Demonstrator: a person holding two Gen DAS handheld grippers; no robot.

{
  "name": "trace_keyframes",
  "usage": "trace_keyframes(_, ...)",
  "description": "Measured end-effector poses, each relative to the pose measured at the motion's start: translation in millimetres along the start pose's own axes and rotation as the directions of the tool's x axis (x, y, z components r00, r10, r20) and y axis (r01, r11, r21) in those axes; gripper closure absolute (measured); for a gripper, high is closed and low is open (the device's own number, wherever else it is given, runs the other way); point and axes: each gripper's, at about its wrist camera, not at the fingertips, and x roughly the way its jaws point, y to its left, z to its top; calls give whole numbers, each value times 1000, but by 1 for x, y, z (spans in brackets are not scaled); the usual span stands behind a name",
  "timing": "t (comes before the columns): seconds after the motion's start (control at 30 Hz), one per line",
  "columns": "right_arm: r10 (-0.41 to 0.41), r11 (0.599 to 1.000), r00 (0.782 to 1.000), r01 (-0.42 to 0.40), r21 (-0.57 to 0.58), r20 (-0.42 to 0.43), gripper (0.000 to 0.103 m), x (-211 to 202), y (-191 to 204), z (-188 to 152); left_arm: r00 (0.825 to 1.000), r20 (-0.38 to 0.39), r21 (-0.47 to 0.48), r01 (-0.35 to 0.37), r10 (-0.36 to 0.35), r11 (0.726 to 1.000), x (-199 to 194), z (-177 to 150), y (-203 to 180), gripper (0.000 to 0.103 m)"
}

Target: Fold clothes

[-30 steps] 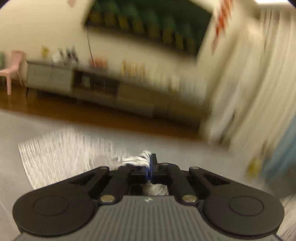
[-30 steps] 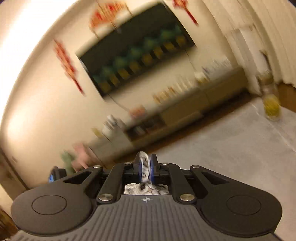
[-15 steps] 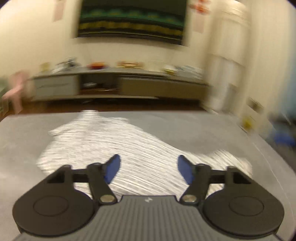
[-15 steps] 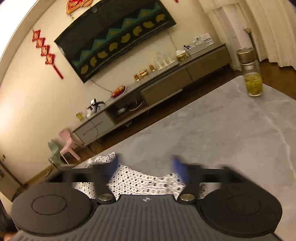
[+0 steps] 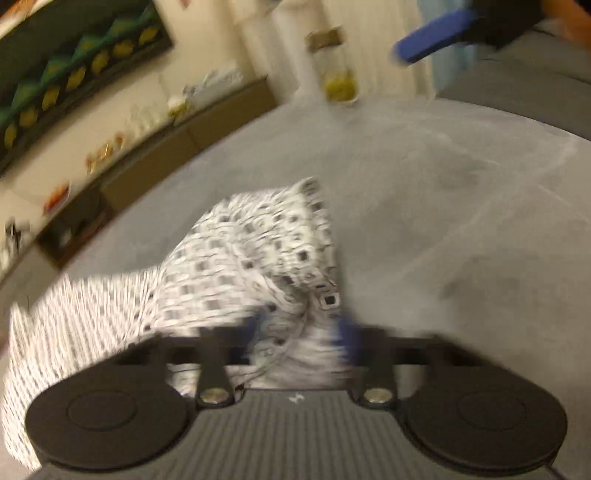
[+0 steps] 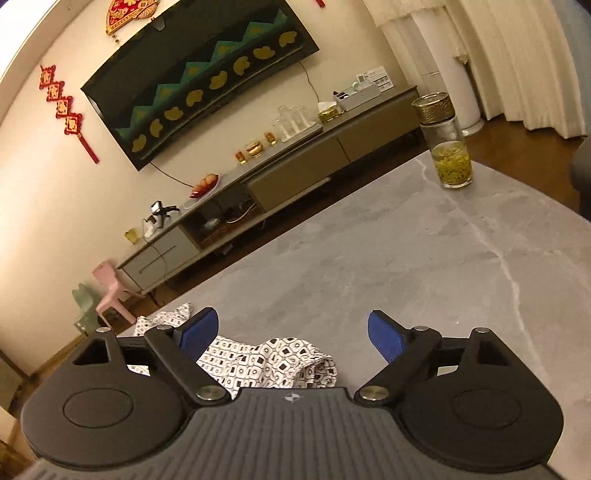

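A white garment with a black square print [image 5: 236, 266] lies rumpled on the grey marble table [image 5: 461, 221]. The left wrist view is blurred; my left gripper [image 5: 301, 328] is open, its blue pads on either side of a bunched fold of the cloth. My right gripper [image 6: 291, 332] is open and empty, held above the table with the garment [image 6: 273, 362] just below and between its fingers. One blue finger of the right gripper [image 5: 432, 33] shows at the top right of the left wrist view.
A glass jar with a brass lid and yellow-green contents [image 6: 447, 147] stands near the far right edge of the table [image 6: 443, 258]. Beyond the table are a low TV cabinet [image 6: 277, 184], a wall TV, curtains and small plastic chairs [image 6: 110, 291].
Both grippers were shut on the garment and holding it up a second ago; they opened and let it drop onto the table. The left gripper has since swung and come down over a fold.
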Motion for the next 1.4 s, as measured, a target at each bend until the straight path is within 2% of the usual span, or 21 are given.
trace_keyframes(0.07, 22, 1000, 1000, -22, 16, -3, 14, -2, 1, 2, 1000, -10, -69, 8, -9, 998, -2, 1, 18, 100)
trace_keyframes(0.13, 41, 999, 999, -41, 21, 1, 14, -6, 3, 3, 1000, 21, -141, 21, -18, 990, -18, 7, 43, 101)
trace_keyframes(0.23, 55, 998, 998, -55, 26, 13, 14, -11, 7, 3, 993, 117, -231, 30, -2, 972, -57, 30, 85, 101)
trace_keyframes(0.4, 71, 996, 997, -70, 51, -14, 13, -1, 12, -4, 956, 293, -387, 102, 17, 916, -141, 66, 157, 101)
trace_keyframes(0.5, 119, 992, 992, -117, 42, -50, 8, 10, 27, -15, 940, 341, -413, 121, 30, 903, -177, 77, 181, 101)
trace_keyframes(0.57, 198, 980, 976, -197, 24, -90, 5, 20, 46, -25, 932, 359, -422, 124, 40, 898, -196, 82, 190, 101)
trace_keyframes(0.6, 225, 974, 968, -226, 1, -112, 1, 25, 58, -32, 929, 367, -425, 124, 46, 897, -205, 83, 193, 101)
trace_keyframes(0.67, 242, 964, 957, -256, -76, -158, 1, 35, 84, -46, 922, 383, -427, 117, 62, 897, -223, 80, 195, 101)
trace_keyframes(0.73, 211, 955, 960, -243, -173, -182, 1, 45, 106, -59, 910, 409, -438, 129, 69, 890, -242, 75, 205, 101)
trace_keyframes(0.83, 114, 946, 975, -165, -279, -189, 1, 65, 125, -75, 894, 438, -442, 124, 93, 888, -267, 71, 216, 101)
trace_keyframes(0.9, 102, 954, 970, -158, -256, -221, 1, 80, 127, -82, 886, 451, -439, 113, 110, 891, -282, 70, 222, 101)
trace_keyframes(1.0, 162, 966, 951, -208, -156, -265, 1, 95, 123, -89, 874, 471, -435, 108, 123, 894, -303, 70, 229, 101)
trace_keyframes(1.07, 246, 961, 928, -272, -58, -279, 1, 102, 120, -93, 864, 486, -436, 110, 130, 893, -316, 69, 231, 101)
trace_keyframes(1.1, 315, 946, 906, -325, 10, -284, 1, 105, 117, -95, 860, 493, -436, 111, 134, 893, -320, 68, 232, 101)
trace_keyframes(1.17, 449, 894, 849, -424, 146, -279, 1, 111, 113, -98, 851, 505, -441, 112, 143, 891, -327, 67, 235, 101)
trace_keyframes(1.2, 518, 854, 811, -475, 211, -271, 3, 114, 111, -100, 849, 507, -444, 110, 148, 889, -330, 66, 237, 101)
trace_keyframes(1.23, 586, 807, 767, -527, 266, -260, 10, 116, 111, -102, 848, 508, -446, 109, 152, 888, -333, 65, 238, 101)
trace_keyframes(1.27, 636, 768, 732, -566, 300, -246, 20, 115, 114, -103, 847, 507, -450, 104, 158, 887, -336, 63, 240, 101)
trace_keyframes(1.33, 681, 729, 695, -611, 310, -230, 71, 112, 124, -101, 847, 504, -458, 95, 170, 884, -340, 61, 245, 101)
trace_keyframes(1.37, 692, 718, 687, -626, 303, -221, 77, 109, 129, -98, 846, 503, -464, 92, 176, 881, -343, 60, 248, 101)
trace_keyframes(1.4, 695, 716, 688, -636, 287, -207, 85, 104, 132, -96, 844, 504, -470, 89, 184, 878, -345, 58, 251, 101)
